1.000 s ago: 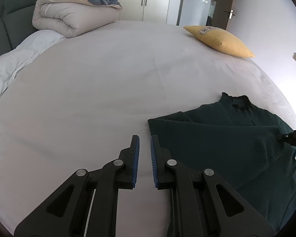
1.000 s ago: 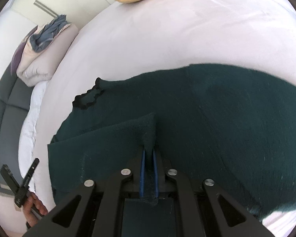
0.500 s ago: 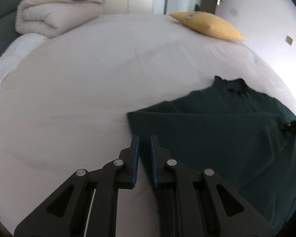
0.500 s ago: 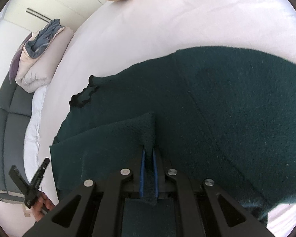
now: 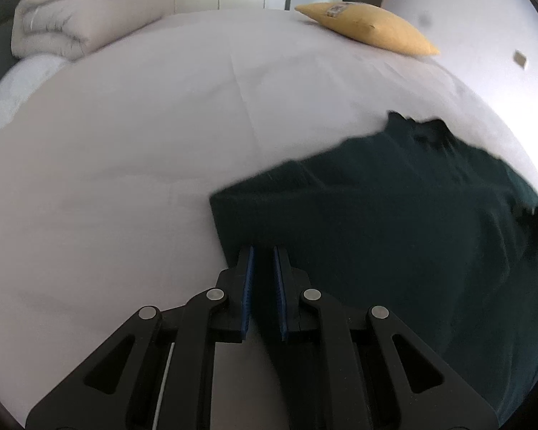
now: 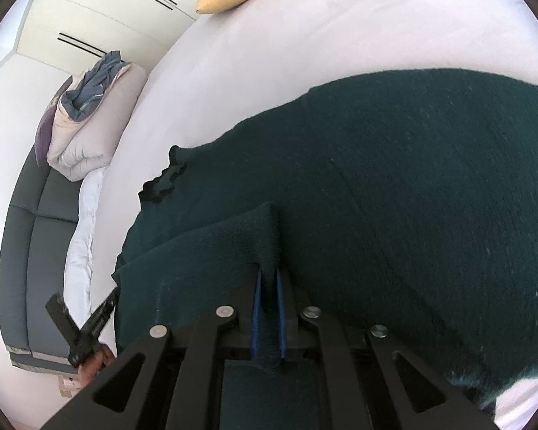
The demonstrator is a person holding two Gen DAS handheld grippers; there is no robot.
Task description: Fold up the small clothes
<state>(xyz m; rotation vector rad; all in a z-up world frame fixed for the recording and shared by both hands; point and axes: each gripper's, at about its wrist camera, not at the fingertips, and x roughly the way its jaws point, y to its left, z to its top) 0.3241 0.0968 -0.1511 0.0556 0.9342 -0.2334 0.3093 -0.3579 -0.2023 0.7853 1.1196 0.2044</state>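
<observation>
A dark green knit sweater (image 5: 394, 222) lies spread on the white bed, its collar (image 5: 426, 129) toward the far side. My left gripper (image 5: 262, 254) hovers at the sweater's left folded edge, jaws a narrow gap apart with nothing clearly pinched between them. My right gripper (image 6: 268, 272) is shut on a raised fold of the sweater (image 6: 412, 186), which shows between its blue pads (image 6: 257, 297). The collar (image 6: 163, 182) lies at the left in the right wrist view. The left gripper (image 6: 104, 311) shows at the lower left there.
The white bed sheet (image 5: 143, 143) stretches left and ahead. A yellow pillow (image 5: 369, 28) lies at the far right edge, a folded beige duvet (image 5: 79, 25) at the far left. Grey headboard (image 6: 28, 251) and white wardrobe doors (image 6: 89, 10) stand beyond the bed.
My left gripper has moved right and forward onto the sweater's left edge. My right gripper still holds the fold and has pulled it a little further over the sweater.
</observation>
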